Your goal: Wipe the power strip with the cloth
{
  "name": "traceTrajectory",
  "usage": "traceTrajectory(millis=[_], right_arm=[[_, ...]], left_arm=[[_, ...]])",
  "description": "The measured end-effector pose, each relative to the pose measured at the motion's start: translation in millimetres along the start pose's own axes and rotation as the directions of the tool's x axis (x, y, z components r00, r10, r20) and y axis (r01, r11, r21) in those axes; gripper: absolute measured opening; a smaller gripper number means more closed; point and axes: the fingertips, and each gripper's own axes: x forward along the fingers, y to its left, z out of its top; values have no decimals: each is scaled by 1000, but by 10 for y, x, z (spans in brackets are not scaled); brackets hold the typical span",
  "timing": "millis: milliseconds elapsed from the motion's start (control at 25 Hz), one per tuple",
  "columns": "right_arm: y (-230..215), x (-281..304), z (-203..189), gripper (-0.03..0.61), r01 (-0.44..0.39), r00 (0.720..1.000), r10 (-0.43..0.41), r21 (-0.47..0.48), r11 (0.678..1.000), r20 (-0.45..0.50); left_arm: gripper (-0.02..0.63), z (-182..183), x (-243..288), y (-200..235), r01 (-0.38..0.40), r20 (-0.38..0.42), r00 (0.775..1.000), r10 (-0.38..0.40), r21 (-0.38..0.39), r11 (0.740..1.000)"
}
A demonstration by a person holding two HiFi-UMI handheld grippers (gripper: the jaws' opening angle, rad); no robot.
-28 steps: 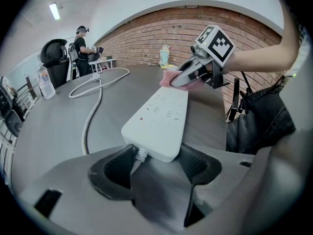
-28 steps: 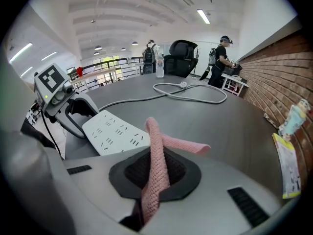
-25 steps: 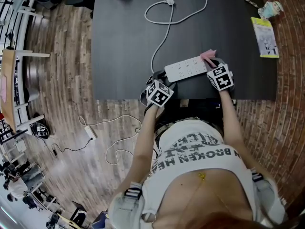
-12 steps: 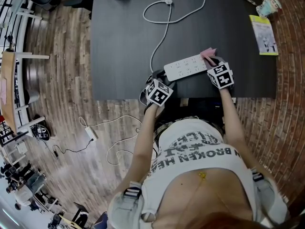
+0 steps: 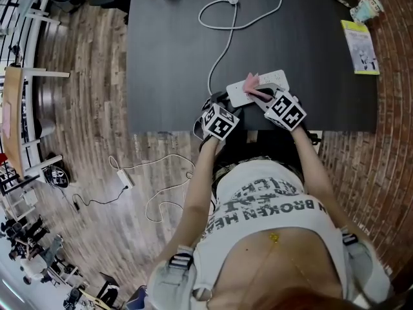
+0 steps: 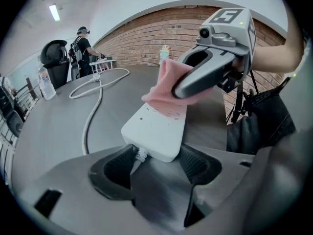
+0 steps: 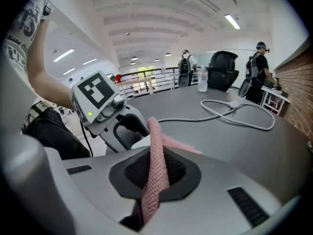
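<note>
While the left gripper (image 6: 156,160) is clamping the power strip (image 5: 276,78) at its 9 o'clock end, the right gripper (image 7: 155,175) is pinching the cloth (image 5: 253,85). Hard strokes are risking pivoting the strip or tugging the cloth loose.

White power strip (image 5: 279,79), pink cloth (image 5: 253,86), black table (image 5: 168,57).
Cloth is plain pink with a knit texture; strip is plain white with small dark marks, cable (image 6: 91,116) white too. Left gripper (image 6: 154,163) and right gripper (image 7: 155,175) are grey with black jaw pads, their cubes white with black square markers. Floor (image 5: 84,108) is brown-grey wood plank, with red brick (image 5: 393,76) to the right. Booklet (image 5: 360,47) is yellow-green. Shirt (image 5: 271,205) is white with dark lettering.
</note>
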Motion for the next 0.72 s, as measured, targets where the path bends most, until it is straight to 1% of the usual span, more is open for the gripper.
traceTrajectory(millis=[80,160,280,440,720], right_arm=[[190,153,43,17,-58,998,58,-33,998,-10],[342,271,38,17,-103,994,101,-54,993,-48],[486,413,41,17,-144,987,139,-58,988,-79],[566,536,37,17,-162,982,154,-72,984,-105],[558,549,27,15,-140,986,131,-85,987,-106]], left_arm=[[279,3,5,-7,1,0,1000,-1,-1,1000],[278,9,9,-11,0,0,1000,0,-2,1000],[279,7,4,-11,-3,-1,1000,3,-1,1000],[278,0,5,-5,-2,-4,1000,2,0,1000],[279,2,-2,0,-1,-2,1000,1,3,1000]])
